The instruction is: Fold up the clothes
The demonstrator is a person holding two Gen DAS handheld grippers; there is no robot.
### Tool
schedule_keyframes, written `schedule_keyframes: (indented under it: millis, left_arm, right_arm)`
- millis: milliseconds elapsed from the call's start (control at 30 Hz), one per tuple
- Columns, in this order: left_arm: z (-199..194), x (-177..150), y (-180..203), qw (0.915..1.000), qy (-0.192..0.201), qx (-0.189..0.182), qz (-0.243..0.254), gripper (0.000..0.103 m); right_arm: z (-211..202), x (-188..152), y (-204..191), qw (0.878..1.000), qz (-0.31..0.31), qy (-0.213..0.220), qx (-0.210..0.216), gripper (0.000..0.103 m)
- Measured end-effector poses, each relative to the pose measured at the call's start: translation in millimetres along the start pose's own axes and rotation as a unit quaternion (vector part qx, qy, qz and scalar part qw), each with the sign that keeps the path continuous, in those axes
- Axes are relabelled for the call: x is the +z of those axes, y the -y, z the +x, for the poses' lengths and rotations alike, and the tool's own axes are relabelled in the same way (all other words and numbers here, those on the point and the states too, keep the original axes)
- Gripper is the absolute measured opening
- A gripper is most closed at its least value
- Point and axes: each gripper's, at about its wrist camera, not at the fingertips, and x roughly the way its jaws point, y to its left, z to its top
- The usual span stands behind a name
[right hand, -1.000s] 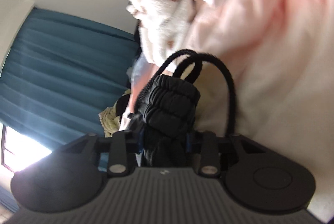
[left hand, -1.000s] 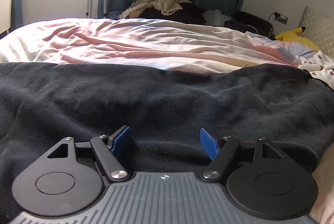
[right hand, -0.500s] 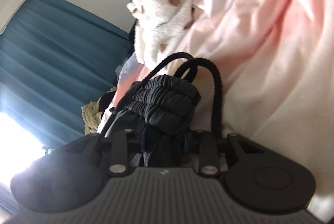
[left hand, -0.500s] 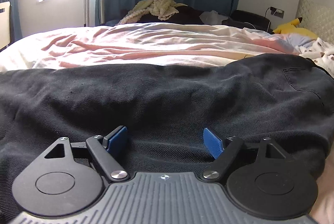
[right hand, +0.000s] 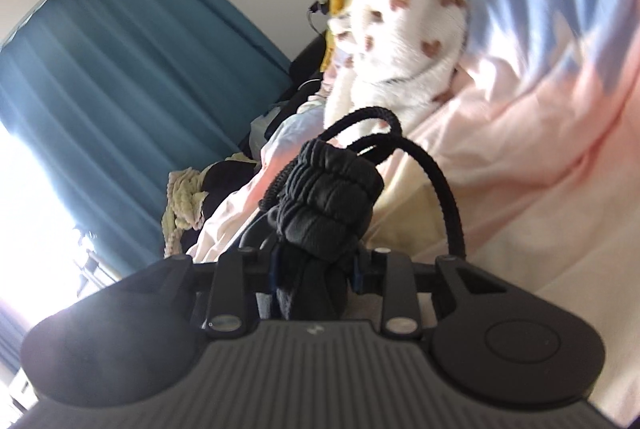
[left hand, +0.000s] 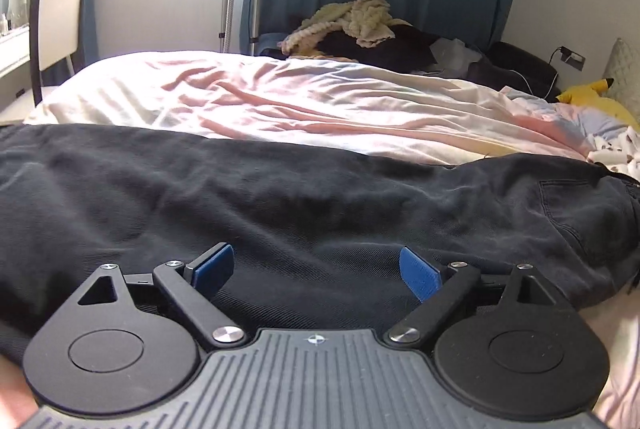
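Black trousers (left hand: 304,201) lie spread across the near side of the bed, a back pocket showing at the right end. My left gripper (left hand: 316,269) is open, its blue pads (left hand: 212,266) just above the trouser cloth, holding nothing. My right gripper (right hand: 316,269) is shut on the bunched black elastic waistband (right hand: 326,197) of the trousers, held up off the bed. The black drawstring (right hand: 436,181) loops out over the gripper.
A pink and white sheet (left hand: 304,105) covers the bed. A white fleece with brown hearts (right hand: 404,41) lies by the pillow. A cream knit and dark clothes (left hand: 356,21) are piled at the far side. A yellow plush (left hand: 592,99), chair (left hand: 56,29) and blue curtains stand around.
My left gripper has risen and tilted up a little over the trousers, still open. My right gripper has swung with the waistband, so the view has turned.
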Motion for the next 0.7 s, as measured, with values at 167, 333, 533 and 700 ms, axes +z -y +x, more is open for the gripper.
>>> schedule_keyframes:
  millis: [167, 333, 533, 700]
  left_arm:
    - [-46.3, -4.7, -4.0, 0.9995, 0.011, 0.018, 0.022, 0.094]
    - [-56.9, -12.5, -16.9, 0.9997, 0.019, 0.002, 0.013, 0.095]
    - [-45.6, -10.6, -32.2, 0.9996, 0.021, 0.001, 0.016, 0.095]
    - [-46.2, -6.6, -49.5, 0.9997, 0.019, -0.001, -0.014, 0.095]
  right_arm:
    - [-4.1, 2.5, -14.3, 1.0, -0.03, 0.001, -0.002, 0.033]
    - [-13.9, -0.4, -28.4, 0.998, -0.059, 0.003, -0.007, 0.033]
    - [-20.3, -2.1, -76.4, 0.99, -0.144, 0.011, 0.003, 0.033]
    - [-32.0, -24.3, -134.5, 0.978, -0.208, 0.016, 0.02, 0.033]
